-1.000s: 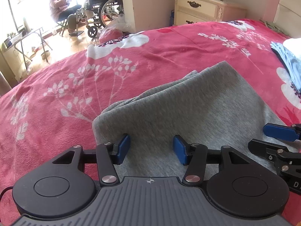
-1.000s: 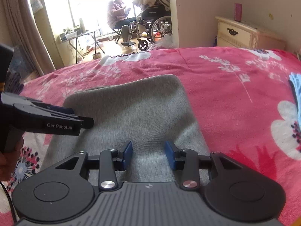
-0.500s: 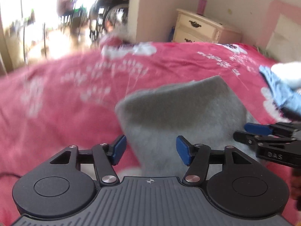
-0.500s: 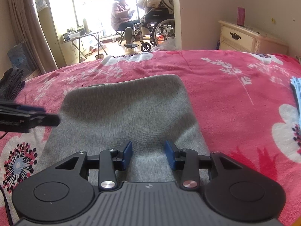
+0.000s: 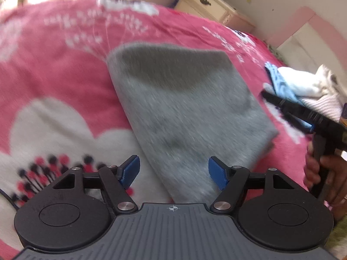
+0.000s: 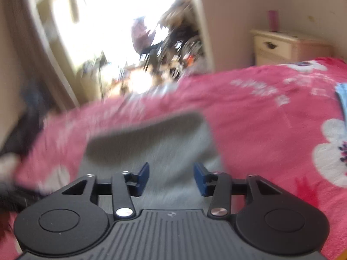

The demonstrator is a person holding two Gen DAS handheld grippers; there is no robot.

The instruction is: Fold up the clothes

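Observation:
A folded grey garment (image 5: 186, 108) lies flat on the pink flowered bedspread (image 5: 60, 69). My left gripper (image 5: 173, 172) hovers over the garment's near left edge; its jaws are opening and the blue pads (image 5: 130, 170) grip nothing. In the left wrist view my right gripper (image 5: 288, 112) reaches in from the right, held by a hand (image 5: 321, 173), its tips beyond the cloth's right edge. In the blurred right wrist view the right gripper (image 6: 171, 178) stands above the grey garment (image 6: 156, 149); its jaws are opening too, with no cloth pinched.
A pile of other clothes, blue, white and striped (image 5: 303, 88), lies on the bed at the right. A cream bedside cabinet (image 5: 214, 6) stands behind the bed. Beyond the bed's far edge a person sits by a wheelchair (image 6: 184, 41) in bright window light.
Both grippers' jaws have spread wider. The left gripper swung left and tipped downward, now over the garment's left edge. The right gripper pulled back and rolled, blurring its view.

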